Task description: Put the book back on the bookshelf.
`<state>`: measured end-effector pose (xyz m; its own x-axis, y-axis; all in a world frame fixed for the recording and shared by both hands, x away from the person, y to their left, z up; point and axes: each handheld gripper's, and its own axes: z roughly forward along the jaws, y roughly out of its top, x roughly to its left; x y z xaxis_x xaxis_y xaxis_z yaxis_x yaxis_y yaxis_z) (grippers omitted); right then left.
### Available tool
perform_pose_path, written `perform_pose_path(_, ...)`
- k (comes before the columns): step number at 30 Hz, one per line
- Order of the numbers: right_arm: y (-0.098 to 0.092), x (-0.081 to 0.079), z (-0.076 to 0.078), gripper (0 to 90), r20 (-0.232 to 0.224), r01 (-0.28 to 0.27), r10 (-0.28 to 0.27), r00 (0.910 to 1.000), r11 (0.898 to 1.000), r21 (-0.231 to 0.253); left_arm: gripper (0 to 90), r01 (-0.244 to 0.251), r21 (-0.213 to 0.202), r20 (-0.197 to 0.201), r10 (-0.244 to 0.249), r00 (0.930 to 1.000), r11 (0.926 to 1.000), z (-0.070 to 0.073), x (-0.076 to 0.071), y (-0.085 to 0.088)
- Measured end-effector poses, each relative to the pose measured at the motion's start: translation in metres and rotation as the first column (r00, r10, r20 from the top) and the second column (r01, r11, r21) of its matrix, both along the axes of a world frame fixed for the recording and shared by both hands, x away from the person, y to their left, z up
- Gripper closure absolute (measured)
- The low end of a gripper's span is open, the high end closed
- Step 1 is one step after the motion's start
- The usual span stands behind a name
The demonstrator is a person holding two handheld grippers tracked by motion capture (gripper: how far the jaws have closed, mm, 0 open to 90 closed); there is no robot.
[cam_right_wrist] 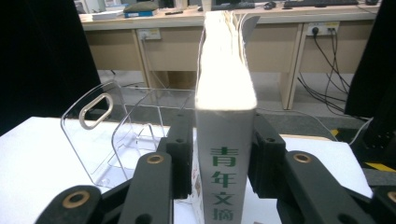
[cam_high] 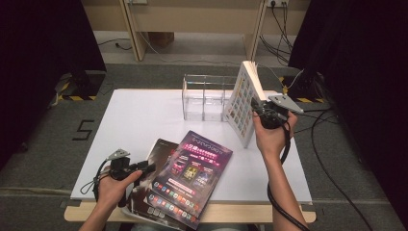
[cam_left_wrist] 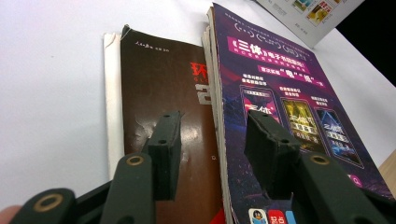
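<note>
Right tool (cam_high: 262, 111) clamped on thick white book (cam_high: 244, 103), upright, spine towards the camera, right of centre just beside clear organizer (cam_high: 204, 97). Plenty of bare white table (cam_high: 134, 115) upper left. Left tool (cam_left_wrist: 212, 140) spread wide, hovering low over purple magazine (cam_left_wrist: 285, 107) overlapping brown book (cam_left_wrist: 163, 88), both hanging off bottom edge.

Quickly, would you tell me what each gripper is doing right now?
Left gripper: open, holding nothing, over the purple-covered magazine.
Right gripper: shut on the thick white book with green spine lettering, held upright.
</note>
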<state>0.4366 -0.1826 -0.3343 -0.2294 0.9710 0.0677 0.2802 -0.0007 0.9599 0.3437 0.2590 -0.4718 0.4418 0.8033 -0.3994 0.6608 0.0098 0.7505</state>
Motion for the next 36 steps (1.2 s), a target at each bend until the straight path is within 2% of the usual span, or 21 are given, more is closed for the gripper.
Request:
perform_pose_path(2,0.002,-0.001,-0.001,61.2,-0.011,0.008,-0.008,0.9999,1.0,-0.014,55.1,0.001,0.003,0.002,-0.001,1.0,1.0,0.001,0.0,0.001)
perform_pose_path(4,0.002,0.0,-0.002,61.0,-0.014,0.009,-0.009,0.9999,1.0,-0.018,54.9,0.001,0.003,0.002,-0.001,1.0,1.0,0.001,0.0,0.001)
perform_pose_path(8,0.0,0.006,-0.001,58.0,-0.048,0.0,0.001,0.9988,1.0,0.011,54.8,0.002,0.001,0.003,-0.002,1.0,1.0,0.001,0.0,0.0)
perform_pose_path(10,0.0,0.007,-0.001,57.0,-0.049,0.003,-0.002,0.9988,1.0,0.009,54.7,0.002,0.002,0.003,-0.002,1.0,1.0,0.001,0.0,0.0)
perform_pose_path(11,0.0,0.009,0.0,54.4,-0.064,0.0,0.001,0.9979,1.0,0.02,54.7,0.002,0.002,0.002,-0.002,1.0,1.0,0.0,0.0,0.0)
perform_pose_path(16,0.0,0.014,-0.001,52.5,-0.096,0.014,-0.01,0.9953,0.999,0.038,54.7,0.004,-0.001,0.0,-0.004,1.0,1.0,0.0,0.0,-0.001)
perform_pose_path(17,-0.001,0.016,-0.002,53.2,-0.102,0.027,-0.021,0.9945,0.998,0.051,54.7,0.006,0.0,0.001,-0.006,1.0,1.0,0.001,0.0,-0.001)
perform_pose_path(24,-0.003,0.02,-0.001,59.6,-0.114,0.041,-0.035,0.9929,0.998,0.051,54.8,0.007,-0.001,0.002,-0.007,1.0,1.0,0.001,0.0,-0.001)
perform_pose_path(30,-0.002,0.02,-0.001,68.6,-0.106,0.048,-0.042,0.9934,0.998,0.05,54.7,0.009,0.004,0.002,-0.009,1.0,0.9999,0.0,0.0,-0.001)
perform_pose_path(31,-0.001,0.021,-0.001,71.6,-0.118,0.052,-0.046,0.9919,0.997,0.052,54.8,0.009,0.003,0.003,-0.009,1.0,1.0,0.001,0.0,-0.001)
perform_pose_path(36,0.0,0.022,0.0,74.0,-0.121,0.052,-0.047,0.9915,0.998,0.043,54.7,0.01,0.003,0.004,-0.01,0.9999,0.9999,0.0,0.0,-0.001)
